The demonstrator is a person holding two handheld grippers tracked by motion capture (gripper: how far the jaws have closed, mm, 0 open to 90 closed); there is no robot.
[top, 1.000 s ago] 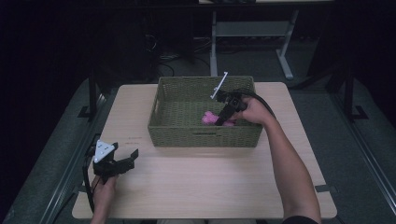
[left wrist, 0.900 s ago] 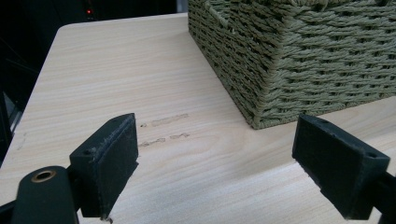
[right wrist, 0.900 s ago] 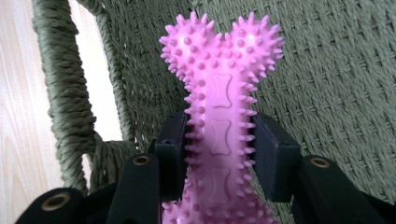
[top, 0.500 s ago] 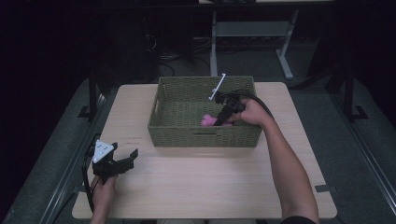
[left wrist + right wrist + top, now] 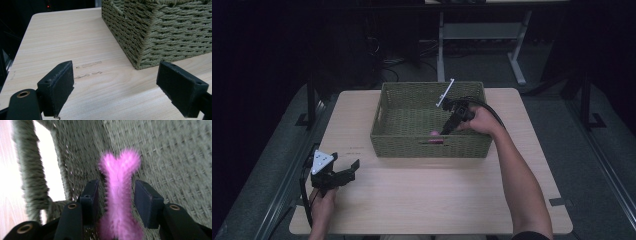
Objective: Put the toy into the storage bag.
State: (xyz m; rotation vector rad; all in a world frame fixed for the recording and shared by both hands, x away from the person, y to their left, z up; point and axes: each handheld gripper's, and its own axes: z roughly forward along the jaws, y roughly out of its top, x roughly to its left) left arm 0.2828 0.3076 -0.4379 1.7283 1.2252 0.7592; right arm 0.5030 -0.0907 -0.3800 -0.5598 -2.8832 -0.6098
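at seven o'clock on the pale wooden table (image 5: 422,200), the left hand-held gripper (image 5: 343,176) rests with jaws wide and empty. farther off, at one o'clock, the right hand-held gripper (image 5: 117,195) reaches into the green woven rectangular basket (image 5: 412,90). its jaws have just been opening around a pink spiky bone-shaped rubber toy (image 5: 119,195), likely releasing it inside the basket.
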